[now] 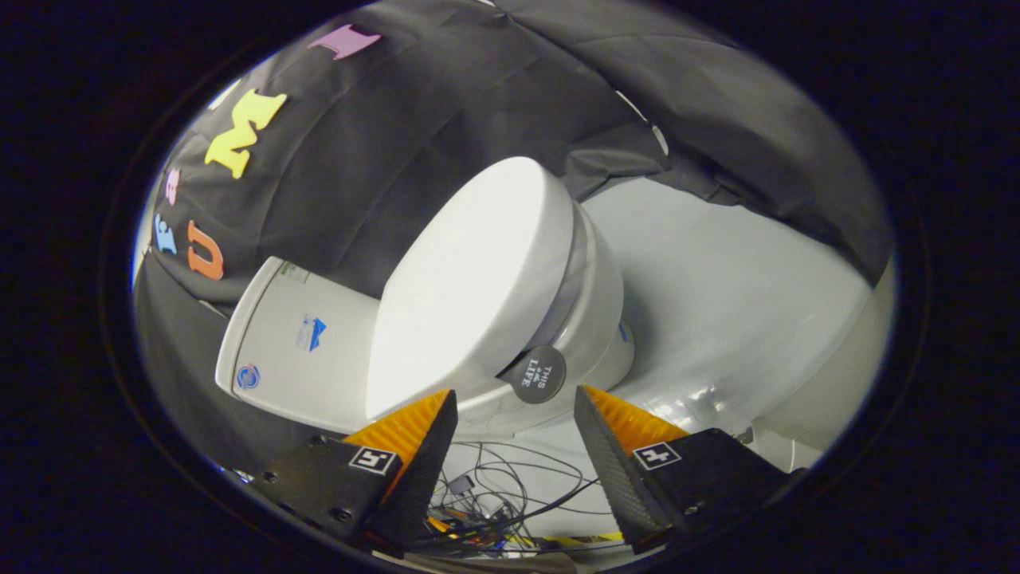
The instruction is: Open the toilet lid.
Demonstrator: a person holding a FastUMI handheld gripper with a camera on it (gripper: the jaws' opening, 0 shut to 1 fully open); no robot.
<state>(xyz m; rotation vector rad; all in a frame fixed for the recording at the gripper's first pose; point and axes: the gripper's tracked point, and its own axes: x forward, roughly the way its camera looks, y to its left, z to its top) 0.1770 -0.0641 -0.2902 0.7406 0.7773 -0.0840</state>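
The tool (515, 399) is being held wide open, with nothing gripped. Just ahead of its fingers, a round black knob (537, 374) is being seen on the closed toilet lid (470, 287). Beyond, the white tank (299, 343) is standing against the black cloth wall (398, 119).

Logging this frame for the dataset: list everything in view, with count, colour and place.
toilet lid: one, white, down over the bowl, just beyond the gripper
toilet bowl: one, white, under the lid
round tab: one, black, at the lid's front edge, just ahead of the fingers
toilet tank: one, white, behind the lid
cables: a tangle, mostly dark, on the floor below the fingers
floor: white, glossy
booth wall: black cloth
gripper: one, open, fingers apart, holding nothing
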